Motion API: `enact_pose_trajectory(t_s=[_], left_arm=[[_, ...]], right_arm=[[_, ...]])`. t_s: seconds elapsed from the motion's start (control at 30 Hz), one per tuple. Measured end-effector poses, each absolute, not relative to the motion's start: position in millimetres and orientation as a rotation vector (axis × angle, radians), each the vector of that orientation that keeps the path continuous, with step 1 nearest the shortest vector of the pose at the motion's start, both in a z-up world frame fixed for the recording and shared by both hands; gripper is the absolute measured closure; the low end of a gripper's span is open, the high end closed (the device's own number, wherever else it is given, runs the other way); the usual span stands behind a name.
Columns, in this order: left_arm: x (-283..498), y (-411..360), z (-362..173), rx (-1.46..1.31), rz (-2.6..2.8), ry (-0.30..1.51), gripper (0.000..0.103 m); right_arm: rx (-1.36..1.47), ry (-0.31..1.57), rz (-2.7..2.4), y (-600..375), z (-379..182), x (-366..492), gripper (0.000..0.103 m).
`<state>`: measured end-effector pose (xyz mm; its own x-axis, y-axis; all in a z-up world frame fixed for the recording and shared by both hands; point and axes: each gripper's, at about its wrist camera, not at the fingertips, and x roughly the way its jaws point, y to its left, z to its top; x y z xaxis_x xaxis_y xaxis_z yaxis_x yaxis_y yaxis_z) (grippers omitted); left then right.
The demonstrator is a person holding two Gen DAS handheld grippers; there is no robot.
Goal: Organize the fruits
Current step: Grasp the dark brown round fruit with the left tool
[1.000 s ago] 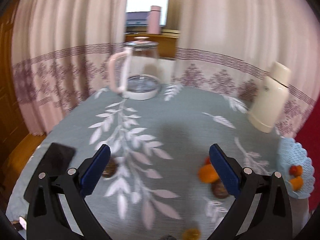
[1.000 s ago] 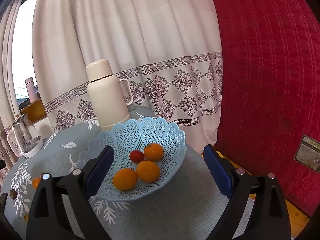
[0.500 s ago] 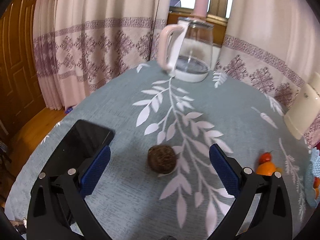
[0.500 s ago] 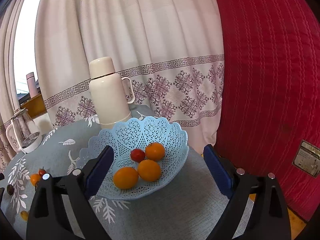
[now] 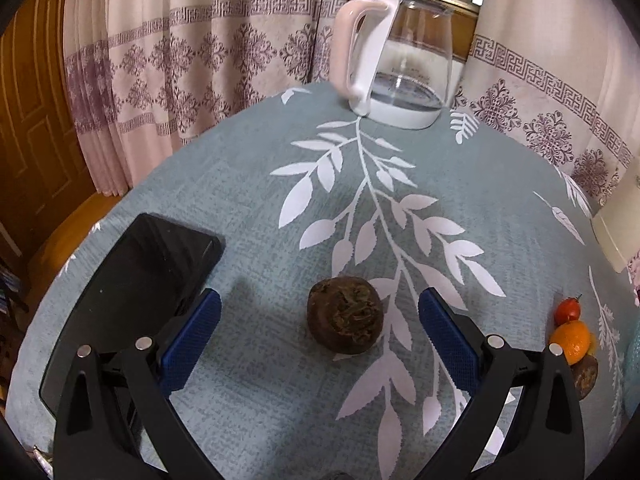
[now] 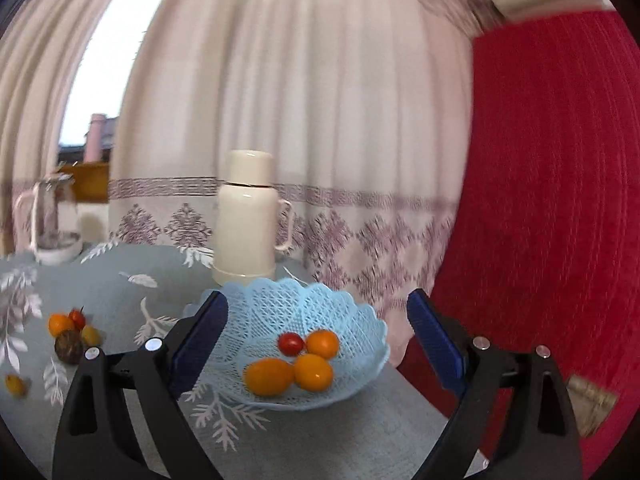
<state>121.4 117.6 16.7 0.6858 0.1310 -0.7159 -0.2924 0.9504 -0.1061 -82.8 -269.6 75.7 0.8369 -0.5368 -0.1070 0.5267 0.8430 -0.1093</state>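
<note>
On the round table's grey-green leaf-print cloth [image 5: 256, 184], before patterned curtains, my lace basket [image 6: 320, 312] holds oranges and a tomato, so loose fruit belongs there. My left gripper [image 5: 320, 330], jaws apart, straddles the dark brown fruit [image 5: 345, 315], framed for grasping; the right gripper [image 6: 318, 330] hangs wide and empty.

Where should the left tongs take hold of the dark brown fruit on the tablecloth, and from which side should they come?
Grip the dark brown fruit across its widest middle, one blue pad on each flank. It is roundish, sits alone on the tablecloth with its rough end tilted up toward the camera, and already lies between the open left tongs. So probably come straight forward and down, then close. The black phone lies off to the left.
</note>
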Motion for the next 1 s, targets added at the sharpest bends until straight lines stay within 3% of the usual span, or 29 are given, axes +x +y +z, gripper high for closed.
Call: enact_pose_trajectory(t_s=[0.13, 0.23, 0.63, 0.8, 1.0], left_arm=[[123.5, 119.1, 12.8, -0.232, 0.224, 0.798, 0.004], [129.3, 118.1, 8.3, -0.221, 0.220, 0.830, 0.018], [130.9, 110.0, 7.2, -0.156, 0.229, 0.837, 0.044], [126.3, 110.4, 8.7, -0.176, 0.189, 0.811, 0.060], [117.6, 120.8, 11.2, -0.260, 0.147, 0.768, 0.061]], right_arm=[[-0.067, 0.147, -0.555, -271.0, 77.4, -80.7, 0.007], [-0.035, 0.164, -0.554, -278.7, 77.4, -80.6, 0.007], [-0.039, 0.185, -0.550, -279.3, 74.7, -79.7, 0.007], [-0.042, 0.209, -0.555, -280.6, 73.2, -74.8, 0.007], [-0.026, 0.284, -0.512, -280.0, 73.7, -63.4, 0.007]])
